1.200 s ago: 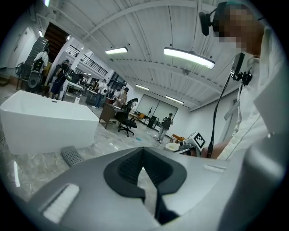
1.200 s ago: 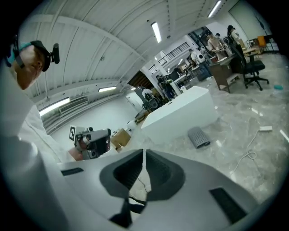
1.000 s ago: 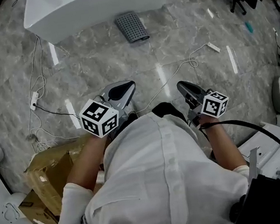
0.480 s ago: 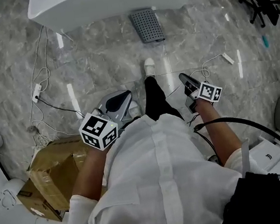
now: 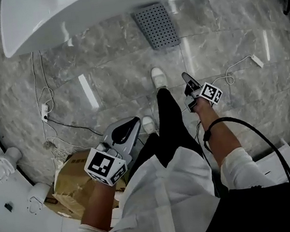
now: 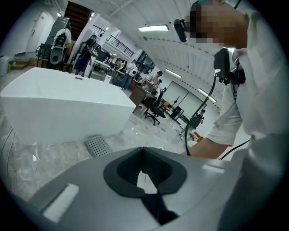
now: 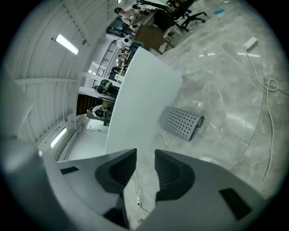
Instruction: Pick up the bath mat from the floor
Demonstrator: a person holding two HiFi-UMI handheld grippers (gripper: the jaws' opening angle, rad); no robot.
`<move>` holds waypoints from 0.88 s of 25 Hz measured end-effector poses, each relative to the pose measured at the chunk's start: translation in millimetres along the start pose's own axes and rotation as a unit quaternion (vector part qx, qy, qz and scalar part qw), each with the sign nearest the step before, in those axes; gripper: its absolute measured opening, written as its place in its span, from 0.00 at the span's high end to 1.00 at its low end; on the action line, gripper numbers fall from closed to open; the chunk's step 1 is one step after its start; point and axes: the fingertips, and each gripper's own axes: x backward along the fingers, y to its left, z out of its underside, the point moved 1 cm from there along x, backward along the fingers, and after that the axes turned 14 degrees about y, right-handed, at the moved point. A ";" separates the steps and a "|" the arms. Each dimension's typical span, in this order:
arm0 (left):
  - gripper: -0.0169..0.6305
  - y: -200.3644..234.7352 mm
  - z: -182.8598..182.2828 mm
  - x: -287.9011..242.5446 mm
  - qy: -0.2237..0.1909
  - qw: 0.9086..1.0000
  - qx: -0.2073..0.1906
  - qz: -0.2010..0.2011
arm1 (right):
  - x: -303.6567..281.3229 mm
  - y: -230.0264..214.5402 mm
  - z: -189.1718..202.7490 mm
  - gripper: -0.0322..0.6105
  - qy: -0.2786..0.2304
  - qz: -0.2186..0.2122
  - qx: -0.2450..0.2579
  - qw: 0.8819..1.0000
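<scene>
The bath mat (image 5: 158,25) is a grey perforated sheet lying flat on the marble floor beside the white bathtub (image 5: 96,9). It shows small in the left gripper view (image 6: 98,145) and, with one edge curled, in the right gripper view (image 7: 182,122). My left gripper (image 5: 135,121) hangs low at my left leg, well short of the mat, its tips together (image 6: 143,149). My right gripper (image 5: 184,75) is further ahead and points toward the mat from a distance. Its jaws have just been opening and stand apart (image 7: 145,153) with nothing between them.
My shoes (image 5: 158,77) (image 5: 147,124) are on the floor between the grippers. White cables and a power strip (image 5: 44,111) lie at the left, another cable with a plug (image 5: 257,61) at the right. A cardboard box (image 5: 72,183) sits behind my left hand.
I have stepped toward the tub and the mat has come nearer. Both grippers have dropped and moved forward, the right one further. The right jaws have gone from shut to open.
</scene>
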 end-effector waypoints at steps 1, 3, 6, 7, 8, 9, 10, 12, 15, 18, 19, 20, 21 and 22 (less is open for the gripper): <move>0.96 10.5 -11.6 -19.7 0.004 1.000 -0.003 0.003 | -14.7 -17.3 -12.8 0.79 -0.007 -0.001 -0.015 1.000; 0.96 29.9 -27.7 -59.7 0.014 1.000 -0.004 0.013 | -42.0 -52.4 -32.5 0.77 -0.020 -0.002 -0.042 0.999; 0.96 57.6 -39.7 -115.4 0.024 0.999 0.007 0.031 | -84.0 -103.2 -53.2 0.76 -0.020 0.002 -0.062 0.998; 0.96 67.0 -42.4 -131.7 0.028 0.999 0.012 0.036 | -98.2 -119.7 -59.7 0.76 -0.020 0.003 -0.068 0.997; 0.96 76.1 -45.1 -146.6 0.030 0.999 0.018 0.041 | -112.6 -135.9 -66.3 0.75 -0.019 0.004 -0.074 0.997; 0.96 84.1 -47.3 -160.1 0.034 0.998 0.026 0.047 | -126.8 -151.7 -72.4 0.74 -0.016 0.005 -0.077 0.997; 0.96 90.6 -48.2 -172.2 0.039 0.997 0.038 0.054 | -140.4 -167.3 -77.5 0.73 -0.011 0.006 -0.079 0.997; 0.96 101.9 -44.1 -192.9 0.054 0.995 0.063 0.063 | -165.3 -196.9 -85.5 0.70 -0.005 0.007 -0.082 0.997; 0.96 120.3 -26.0 -218.9 0.076 0.992 0.075 0.067 | -202.0 -237.8 -93.8 0.68 0.000 0.006 -0.092 0.996; 0.96 143.9 -8.8 -241.5 0.098 0.991 0.066 0.056 | -234.5 -273.4 -106.3 0.66 -0.005 0.007 -0.104 0.995; 0.96 151.6 -5.4 -247.3 0.099 0.991 0.066 0.052 | -244.2 -282.1 -111.1 0.65 -0.009 0.004 -0.107 0.994; 0.96 157.8 -3.0 -251.8 0.100 0.991 0.067 0.050 | -253.6 -289.5 -114.2 0.65 -0.012 0.002 -0.110 0.994; 0.96 162.3 -0.8 -255.2 0.103 0.991 0.067 0.049 | -262.3 -296.1 -114.7 0.64 -0.013 0.002 -0.113 0.993; 0.96 165.8 1.5 -258.0 0.107 0.991 0.066 0.050 | -270.4 -302.4 -113.7 0.64 -0.013 0.002 -0.115 0.993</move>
